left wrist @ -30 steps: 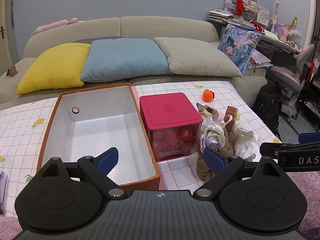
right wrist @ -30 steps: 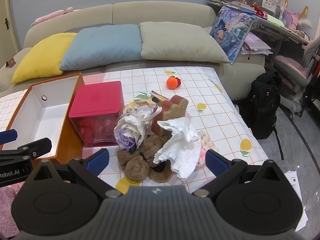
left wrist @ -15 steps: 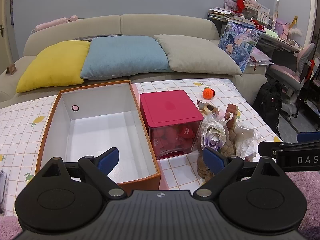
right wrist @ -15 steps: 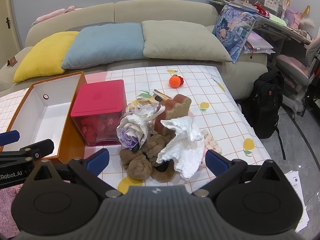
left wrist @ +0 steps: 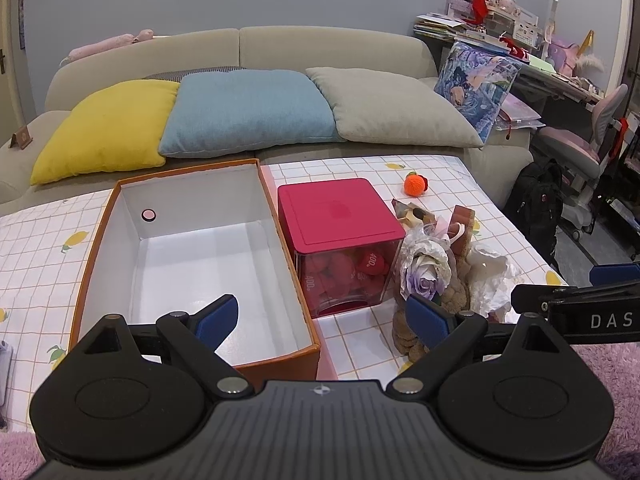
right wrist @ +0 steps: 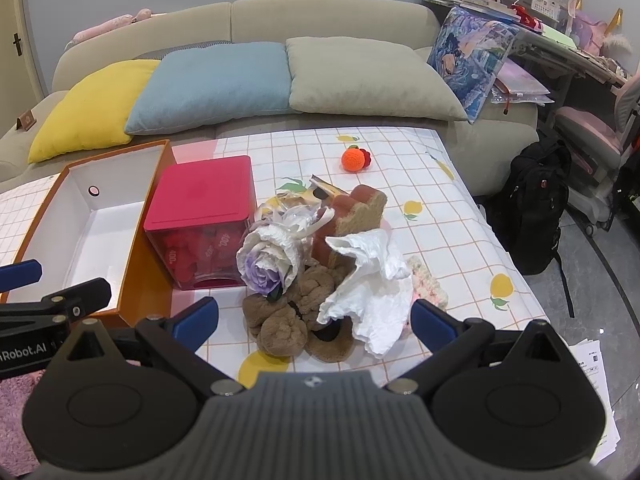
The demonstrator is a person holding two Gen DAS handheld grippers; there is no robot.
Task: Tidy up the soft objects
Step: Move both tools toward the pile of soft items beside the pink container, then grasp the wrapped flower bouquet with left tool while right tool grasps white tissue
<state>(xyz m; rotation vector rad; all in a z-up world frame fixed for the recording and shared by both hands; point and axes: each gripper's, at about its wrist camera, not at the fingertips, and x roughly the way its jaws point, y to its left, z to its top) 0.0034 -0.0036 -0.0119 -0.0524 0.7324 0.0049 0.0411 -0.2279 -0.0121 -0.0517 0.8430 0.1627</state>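
While your left gripper [left wrist: 322,320] hangs spread wide over the near end of the orange box [left wrist: 96,248], your right gripper [right wrist: 314,318] is equally spread, holding nothing, just short of the soft pile: brown plush [right wrist: 288,316], white crumpled cloth [right wrist: 372,280] and purple fabric rose [right wrist: 268,264], heaped beside the red lidded container [right wrist: 204,204] on the checked tablecloth [right wrist: 452,216].

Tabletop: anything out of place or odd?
Yes. The soft items sit in a jumbled heap on the table beside the red box, while the orange box is empty. An orange knitted ball lies apart.
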